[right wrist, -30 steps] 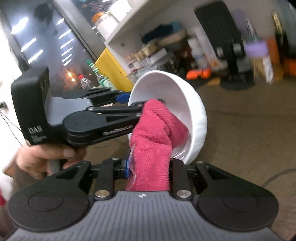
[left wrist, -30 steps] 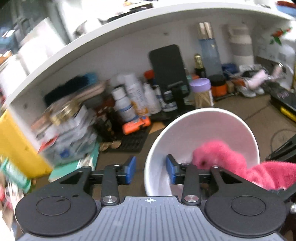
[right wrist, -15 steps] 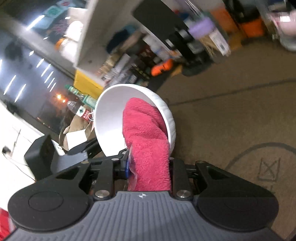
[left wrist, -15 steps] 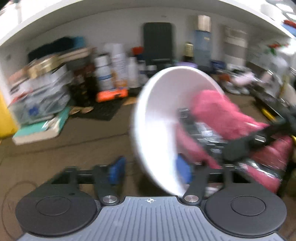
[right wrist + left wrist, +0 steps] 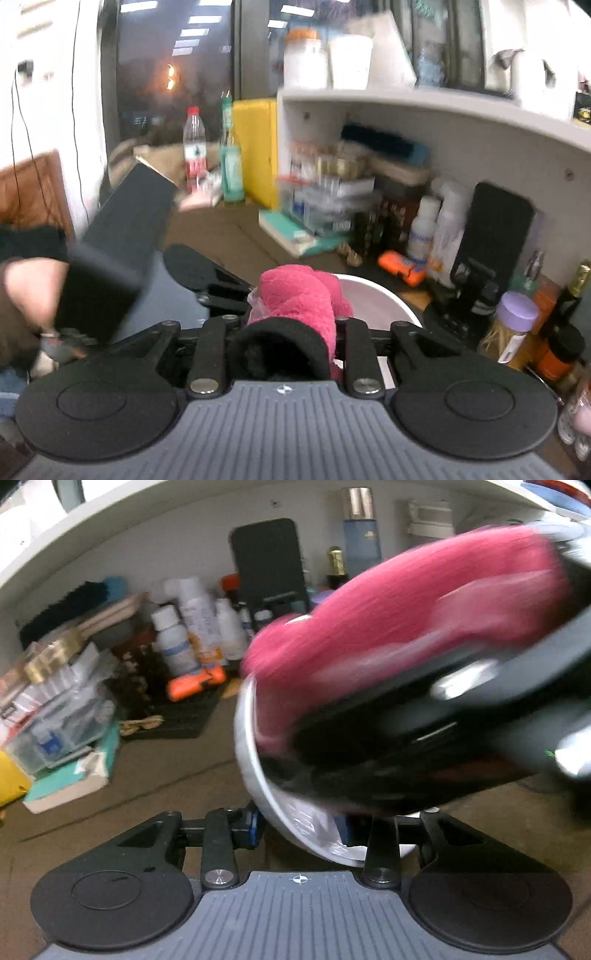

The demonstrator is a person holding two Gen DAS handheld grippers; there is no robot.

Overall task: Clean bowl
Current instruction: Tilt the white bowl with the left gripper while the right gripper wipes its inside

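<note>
A white bowl [image 5: 258, 775] is held tilted on edge by my left gripper [image 5: 299, 827], which is shut on its rim. A pink cloth [image 5: 406, 627] fills the bowl's mouth, blurred by motion. My right gripper [image 5: 291, 328] is shut on the pink cloth [image 5: 295, 295] and presses it into the bowl [image 5: 373, 299], seen just past its fingers. The right gripper's black body [image 5: 461, 720] crosses the left wrist view over the bowl. The left gripper's body [image 5: 207, 273] shows at the left of the right wrist view.
A white shelf [image 5: 110, 528] overhangs a cluttered back wall: bottles [image 5: 177, 642], an orange object [image 5: 195, 681], a black phone stand [image 5: 269, 565], stacked boxes [image 5: 55, 709]. Jars [image 5: 517, 325] stand at the right. A yellow panel [image 5: 255, 147] and bottles are far left.
The right gripper with the cloth has swung up and over the bowl, now looking toward the shelf. The bowl has tipped further on edge in the left gripper.
</note>
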